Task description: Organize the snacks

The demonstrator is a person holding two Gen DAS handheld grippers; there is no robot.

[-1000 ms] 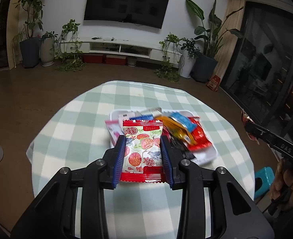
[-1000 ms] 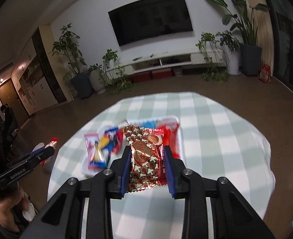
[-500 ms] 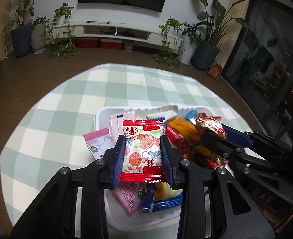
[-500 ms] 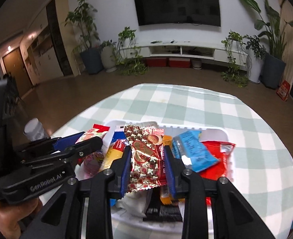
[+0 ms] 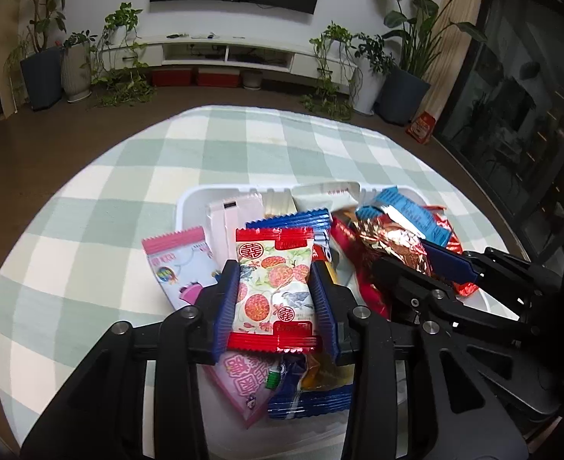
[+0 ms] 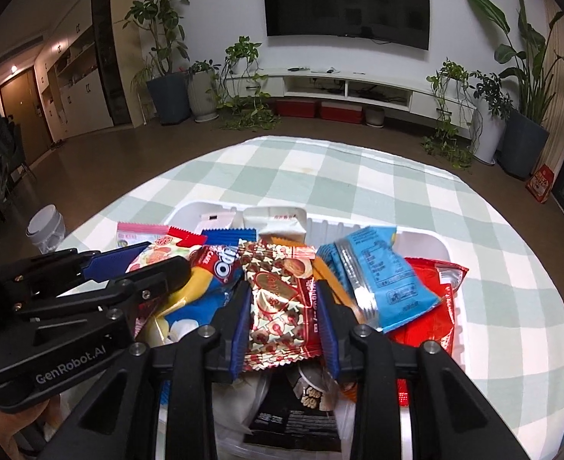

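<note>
1. My left claw (image 5: 274,299) has its blue ribbed pads against the long side edges of a flat white snack packet with red ends and a peach print (image 5: 272,287); the jaws are easing apart, with the packet between them and not yet dropped.
2. My right claw (image 6: 284,322) is clamped on a brown and gold star-printed biscuit packet (image 6: 278,306), pads on its two long edges.
3. Both packets hang directly over the white rectangular plastic tray (image 5: 193,203) that sits near the middle of the worktop with the green and white checked cloth (image 5: 128,168), so the drop is straight down. Each packet's long axis runs along its claw, pointing toward the tray's far edge.
4. The left claw is over the tray's left part, the right claw over its middle; they stand close side by side, and each shows in the other's view.
5. The tray is heaped with wrappers, among them a blue foil packet (image 6: 374,280), a red bag (image 6: 431,306) and a pink-edged sachet (image 5: 178,260). My claws cover its near edge, and I cannot make out what lies under the held packets.
</note>
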